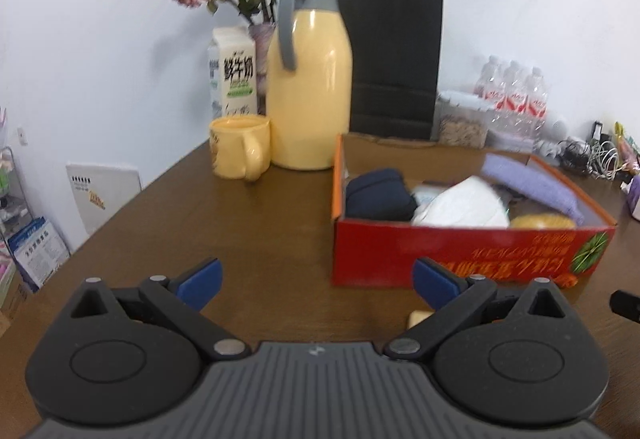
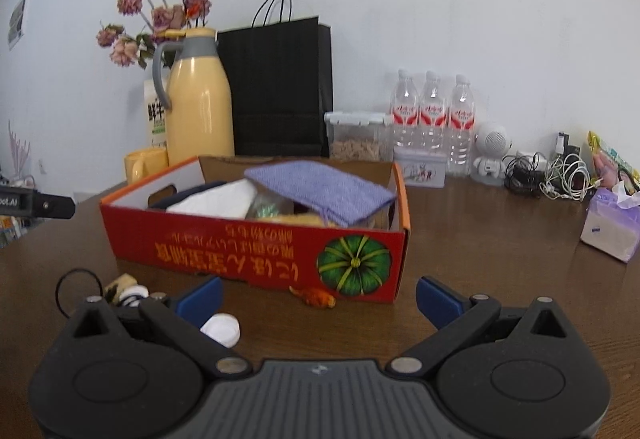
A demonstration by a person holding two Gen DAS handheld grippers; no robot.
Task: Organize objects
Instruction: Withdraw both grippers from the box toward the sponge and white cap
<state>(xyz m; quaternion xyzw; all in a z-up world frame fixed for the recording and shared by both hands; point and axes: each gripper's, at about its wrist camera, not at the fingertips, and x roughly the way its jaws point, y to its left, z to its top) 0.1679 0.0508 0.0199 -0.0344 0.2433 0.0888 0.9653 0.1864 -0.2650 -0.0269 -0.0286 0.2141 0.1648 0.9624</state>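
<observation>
A red cardboard box [image 1: 452, 255] [image 2: 256, 251] sits on the brown table, holding a dark blue bundle [image 1: 378, 195], a white cloth [image 1: 460, 205] [image 2: 216, 199], a purple knitted cloth [image 1: 532, 179] [image 2: 320, 191] and a yellow round item [image 1: 542, 221]. In front of the box lie a small orange object [image 2: 314, 297], a white cap [image 2: 222, 329], a black hair band [image 2: 78, 291] and small bits [image 2: 124, 289]. My left gripper [image 1: 318, 279] is open, low over the table left of the box. My right gripper [image 2: 318, 295] is open in front of the box, empty.
Behind the box stand a yellow thermos [image 1: 310, 79] [image 2: 198, 99], a yellow mug [image 1: 238, 147], a milk carton [image 1: 232, 73], a black paper bag [image 1: 394, 63] [image 2: 280, 87], water bottles [image 2: 432, 119], a clear container [image 2: 358, 135], a tin [image 2: 420, 167], cables [image 2: 544, 175] and a tissue pack [image 2: 610, 223].
</observation>
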